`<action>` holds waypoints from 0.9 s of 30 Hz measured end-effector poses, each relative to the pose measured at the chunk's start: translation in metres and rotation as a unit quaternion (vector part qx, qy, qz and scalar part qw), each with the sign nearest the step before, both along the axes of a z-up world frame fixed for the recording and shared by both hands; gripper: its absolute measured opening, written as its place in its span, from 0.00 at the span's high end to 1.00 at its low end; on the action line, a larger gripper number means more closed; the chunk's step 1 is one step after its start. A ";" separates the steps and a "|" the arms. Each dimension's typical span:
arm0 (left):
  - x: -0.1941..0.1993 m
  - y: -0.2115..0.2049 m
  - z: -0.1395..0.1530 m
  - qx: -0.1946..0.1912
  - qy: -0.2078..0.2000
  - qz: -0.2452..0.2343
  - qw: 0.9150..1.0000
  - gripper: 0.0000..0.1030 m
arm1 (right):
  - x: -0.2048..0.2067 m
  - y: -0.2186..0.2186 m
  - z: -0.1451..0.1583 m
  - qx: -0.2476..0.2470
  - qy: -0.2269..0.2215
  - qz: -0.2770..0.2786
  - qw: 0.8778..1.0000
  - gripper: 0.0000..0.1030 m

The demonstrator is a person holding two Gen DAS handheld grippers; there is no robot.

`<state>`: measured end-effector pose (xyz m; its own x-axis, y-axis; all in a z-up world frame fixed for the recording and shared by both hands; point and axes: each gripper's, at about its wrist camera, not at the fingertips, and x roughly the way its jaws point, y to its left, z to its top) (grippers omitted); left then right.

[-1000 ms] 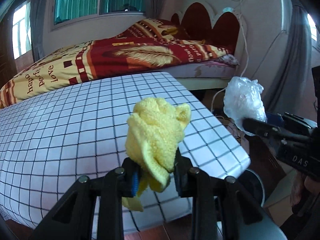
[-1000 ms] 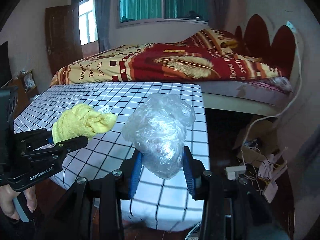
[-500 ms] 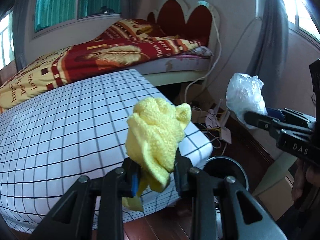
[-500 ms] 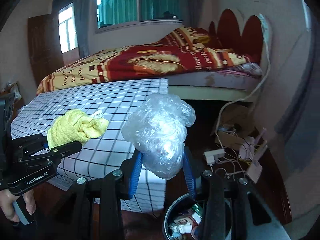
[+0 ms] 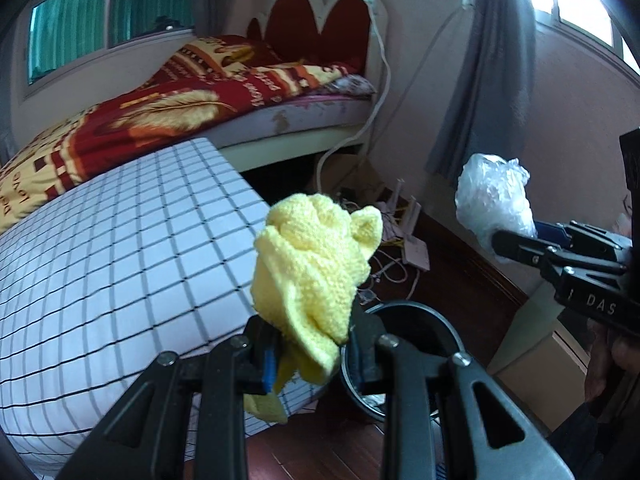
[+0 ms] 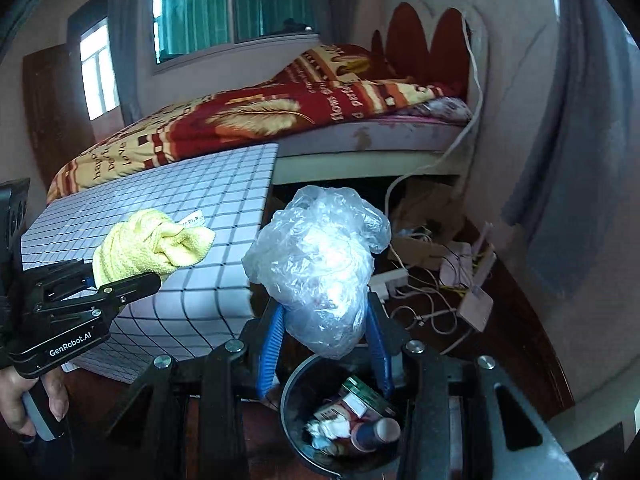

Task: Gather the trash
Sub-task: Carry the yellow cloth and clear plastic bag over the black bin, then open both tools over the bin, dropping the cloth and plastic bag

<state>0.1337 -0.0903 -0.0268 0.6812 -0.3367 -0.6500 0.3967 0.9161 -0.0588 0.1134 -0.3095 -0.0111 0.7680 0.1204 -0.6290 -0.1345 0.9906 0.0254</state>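
Beside the checked table's corner [image 6: 256, 312], the bin [image 6: 292, 396] sits directly beneath the right gripper [image 6: 324, 340] clamping the plastic bag [image 6: 316, 264], while the left gripper [image 5: 308, 352] grips the yellow cloth [image 5: 312, 264].

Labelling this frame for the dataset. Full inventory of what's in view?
cloth: 1, yellow, clamped in left gripper
plastic bag: 1, clear, crumpled, clamped in right gripper above the bin
bin: 1, black, on floor beside table, holding cans, a bottle and paper
table: 1, white cover with black grid
bed: 1, red and yellow blanket, behind table
cables: tangle, white, on floor by bed
curtain: grey, at right wall
windows: green curtains behind glass
left gripper: black, shut on cloth
right gripper: black, blue pads, shut on plastic bag
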 end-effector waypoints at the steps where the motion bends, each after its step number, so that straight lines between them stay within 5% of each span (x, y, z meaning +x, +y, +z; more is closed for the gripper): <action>1: -0.001 -0.007 -0.003 0.001 0.001 -0.006 1.000 0.72 | -0.002 -0.006 -0.003 -0.001 0.002 -0.004 1.000 0.60; 8: -0.007 -0.040 -0.026 0.002 0.011 -0.031 0.999 0.72 | -0.018 -0.041 -0.032 -0.002 0.017 -0.020 1.000 0.60; 25: 0.015 -0.101 -0.132 0.040 0.144 -0.098 0.984 0.72 | 0.003 -0.075 -0.157 -0.019 0.144 0.025 0.989 0.59; 27: 0.015 -0.103 -0.141 0.037 0.151 -0.102 0.983 0.66 | 0.007 -0.072 -0.170 -0.028 0.156 0.039 0.987 0.57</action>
<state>0.1490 -0.1928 -0.1679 0.3770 -0.3902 -0.8400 0.5468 0.8258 -0.1382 0.1205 -0.3811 -0.1807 0.5265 0.1294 -0.8403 -0.2046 0.9786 0.0225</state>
